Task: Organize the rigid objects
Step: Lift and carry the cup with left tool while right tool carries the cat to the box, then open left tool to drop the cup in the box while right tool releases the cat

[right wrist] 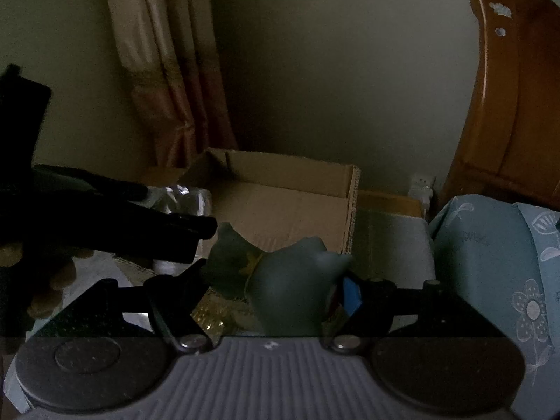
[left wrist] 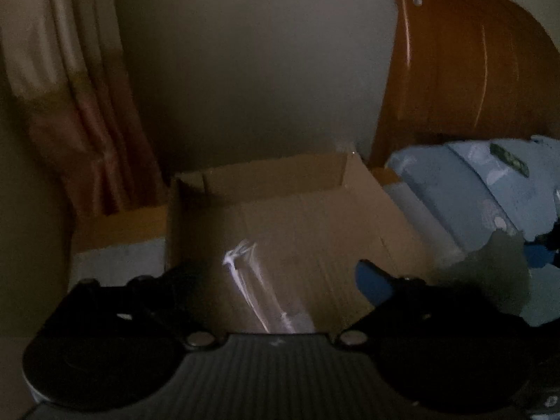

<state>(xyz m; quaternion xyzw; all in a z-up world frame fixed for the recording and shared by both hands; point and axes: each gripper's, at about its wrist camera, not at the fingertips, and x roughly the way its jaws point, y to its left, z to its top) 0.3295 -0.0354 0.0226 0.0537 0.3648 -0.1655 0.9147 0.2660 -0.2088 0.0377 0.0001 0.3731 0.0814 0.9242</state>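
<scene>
An open brown cardboard box (left wrist: 276, 171) stands ahead, against the wall. My left gripper (left wrist: 266, 273) hangs over it with its fingers spread wide. A clear, shiny object (left wrist: 257, 290), blurred, lies in the gap above the box floor, and no pad touches it. From the right wrist view the left gripper (right wrist: 175, 210) shows dark at the left with the clear object (right wrist: 182, 194) beside its fingers. My right gripper (right wrist: 276, 276) is shut on a grey-green figure (right wrist: 290, 294) with a yellow mark, in front of the box (right wrist: 287, 206). The figure (left wrist: 490, 273) also appears at the right in the left wrist view.
A pink-beige curtain (right wrist: 164, 80) hangs at the back left. A brown wooden headboard (right wrist: 507, 105) rises at the right above blue patterned bedding (right wrist: 490, 262). A white wall socket (right wrist: 421, 185) sits behind the box. A person's hand (right wrist: 52, 280) grips the left tool.
</scene>
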